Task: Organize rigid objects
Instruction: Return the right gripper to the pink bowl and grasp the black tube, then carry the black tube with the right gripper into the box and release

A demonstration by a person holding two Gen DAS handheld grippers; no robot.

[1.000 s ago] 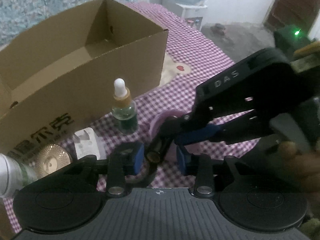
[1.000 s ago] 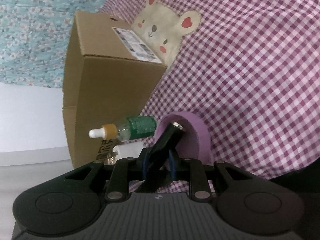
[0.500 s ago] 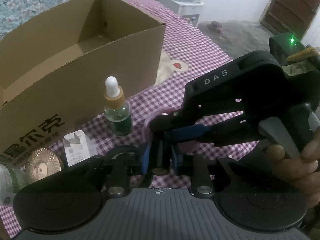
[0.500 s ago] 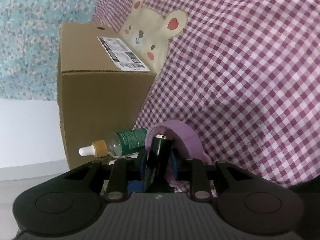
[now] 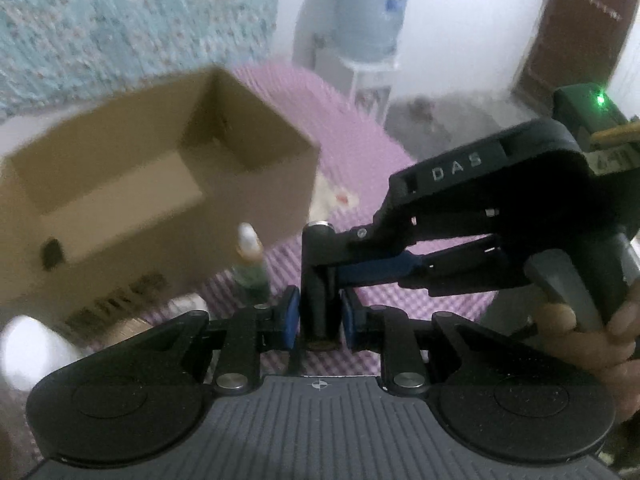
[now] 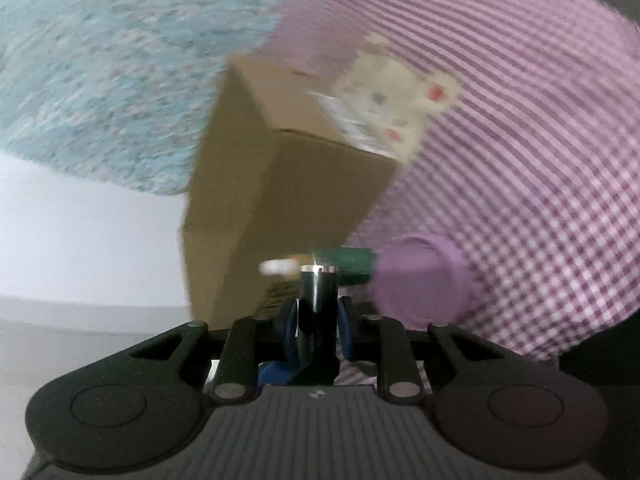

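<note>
dropper bottle (image 5: 251, 268) before cardboard box (image 5: 160, 184)

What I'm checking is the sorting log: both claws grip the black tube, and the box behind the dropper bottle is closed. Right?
Not quite. The box is open on top, as the left wrist view shows. Otherwise yes: the left claw and right claw both grip the black tube, and the box is behind the dropper bottle.

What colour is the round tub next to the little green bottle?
The round tub is plain light purple. The right wrist view shows it best, beside the green bottle.
</note>
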